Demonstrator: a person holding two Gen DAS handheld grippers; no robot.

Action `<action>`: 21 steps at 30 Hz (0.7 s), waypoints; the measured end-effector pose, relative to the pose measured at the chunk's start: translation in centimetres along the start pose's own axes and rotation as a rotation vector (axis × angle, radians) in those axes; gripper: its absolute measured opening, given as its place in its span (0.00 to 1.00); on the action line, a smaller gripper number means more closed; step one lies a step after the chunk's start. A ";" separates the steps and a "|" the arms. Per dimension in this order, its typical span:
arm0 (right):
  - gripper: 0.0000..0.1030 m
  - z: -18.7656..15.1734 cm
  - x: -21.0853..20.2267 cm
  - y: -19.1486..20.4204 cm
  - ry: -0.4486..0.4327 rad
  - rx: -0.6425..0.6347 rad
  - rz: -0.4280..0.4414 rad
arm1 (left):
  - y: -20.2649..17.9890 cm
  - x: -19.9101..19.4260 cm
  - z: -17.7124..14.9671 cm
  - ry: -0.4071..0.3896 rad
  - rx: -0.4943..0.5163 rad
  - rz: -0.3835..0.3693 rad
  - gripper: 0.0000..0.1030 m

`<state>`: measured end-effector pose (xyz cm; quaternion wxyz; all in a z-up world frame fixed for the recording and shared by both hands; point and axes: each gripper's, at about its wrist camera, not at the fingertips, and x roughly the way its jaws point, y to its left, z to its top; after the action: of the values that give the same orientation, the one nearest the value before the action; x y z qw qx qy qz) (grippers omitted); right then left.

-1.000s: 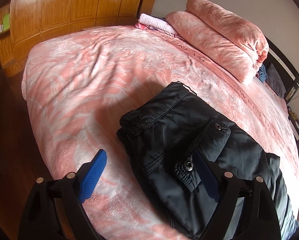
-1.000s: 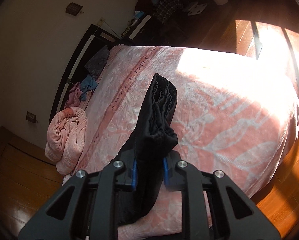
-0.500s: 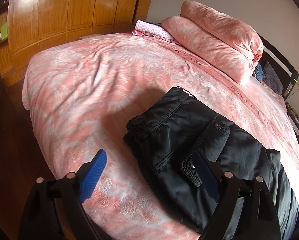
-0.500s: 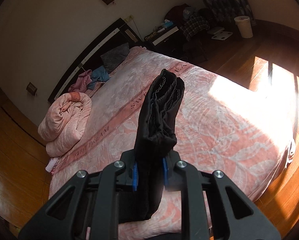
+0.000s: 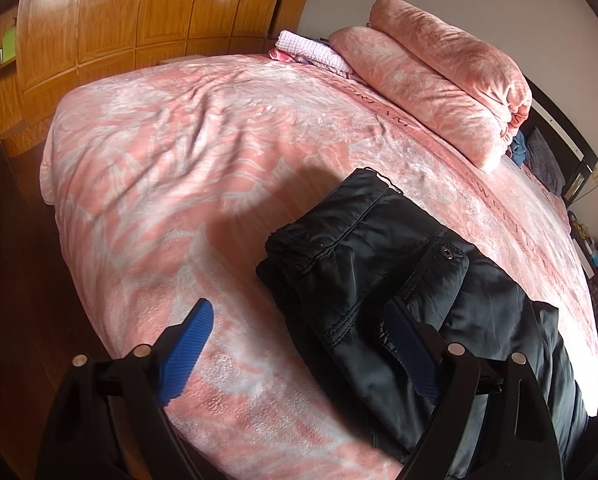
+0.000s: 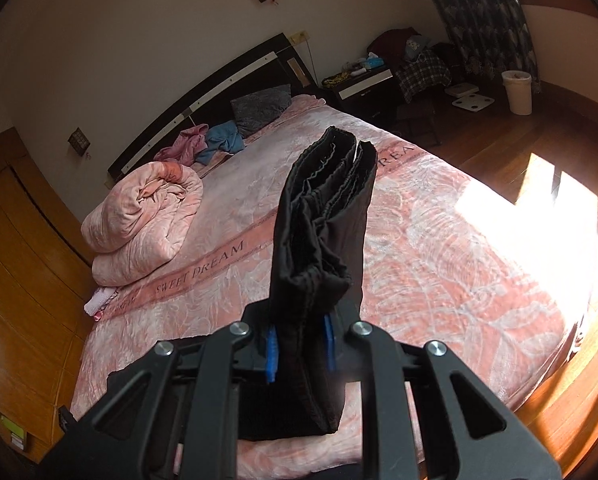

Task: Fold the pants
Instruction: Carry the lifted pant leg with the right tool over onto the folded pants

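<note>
Black pants [image 5: 399, 264] are laid on the pink bedspread [image 5: 203, 152]; their gathered cuffs [image 6: 327, 200] are pinched by the right gripper [image 6: 299, 344], while the left gripper [image 5: 299, 340] is held spread wide.

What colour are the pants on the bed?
Black pants; the left wrist view shows them best.

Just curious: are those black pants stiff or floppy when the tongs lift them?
Probably floppy: the pants bunch into soft folds above the right tongs, which are shut on them. Likely slippery too, since the fabric looks shiny. The rest lies slumped on the bed.
</note>
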<state>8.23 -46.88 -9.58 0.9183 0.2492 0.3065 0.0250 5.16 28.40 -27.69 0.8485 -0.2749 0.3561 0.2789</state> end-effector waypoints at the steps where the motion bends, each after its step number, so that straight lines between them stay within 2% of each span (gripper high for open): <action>1: 0.15 0.0 0.0 0.6 0.001 -0.012 0.003 | 0.1 0.1 0.0 0.003 -0.007 -0.002 0.85; 8: 0.15 -0.5 0.8 5.1 0.016 -0.089 0.024 | 0.7 0.3 0.0 0.021 -0.028 -0.016 0.85; 21: 0.15 -1.8 2.4 10.2 0.048 -0.155 0.053 | 1.5 0.8 -0.1 0.043 -0.065 -0.031 0.85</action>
<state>10.24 -36.70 -7.25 0.9263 0.1849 0.3188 0.0787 4.60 29.59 -28.72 0.8354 -0.3137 0.3606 0.2714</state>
